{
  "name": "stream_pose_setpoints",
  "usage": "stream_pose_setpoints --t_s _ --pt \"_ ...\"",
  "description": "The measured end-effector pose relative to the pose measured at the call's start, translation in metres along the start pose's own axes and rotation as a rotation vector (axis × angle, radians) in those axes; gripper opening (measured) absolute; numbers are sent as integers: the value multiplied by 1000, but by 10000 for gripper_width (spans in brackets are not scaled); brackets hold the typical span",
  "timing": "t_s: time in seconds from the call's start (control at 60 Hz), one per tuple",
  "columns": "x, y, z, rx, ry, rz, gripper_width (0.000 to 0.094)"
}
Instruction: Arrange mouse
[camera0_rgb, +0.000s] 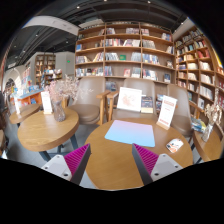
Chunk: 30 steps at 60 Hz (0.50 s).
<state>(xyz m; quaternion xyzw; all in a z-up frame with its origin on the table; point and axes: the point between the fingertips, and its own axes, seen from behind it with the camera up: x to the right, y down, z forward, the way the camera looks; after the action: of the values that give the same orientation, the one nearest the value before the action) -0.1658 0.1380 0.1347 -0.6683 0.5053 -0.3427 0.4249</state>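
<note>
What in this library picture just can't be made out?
- The mouse: the small white thing beyond the open fingers on the round table is too small to identify.
- Book titles on the shelves: too small.
- Standing sign text: unreadable.

We have only one view, from the camera on the gripper (111, 163), looking forward along its two fingers (70, 163) and slightly down on a round wooden table (120, 165) just ahead. It sits close above the table, and farther off it faces tall bookshelves (125, 55) across the room
</note>
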Motion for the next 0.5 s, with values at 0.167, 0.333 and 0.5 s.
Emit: stream_pose_setpoints --t_s 0.167,0.333,0.5 --pt "56 12 10 -13 76 2 857" --pt "130 30 19 -36 156 20 857" --pt "191 47 20 -56 219 36 856"
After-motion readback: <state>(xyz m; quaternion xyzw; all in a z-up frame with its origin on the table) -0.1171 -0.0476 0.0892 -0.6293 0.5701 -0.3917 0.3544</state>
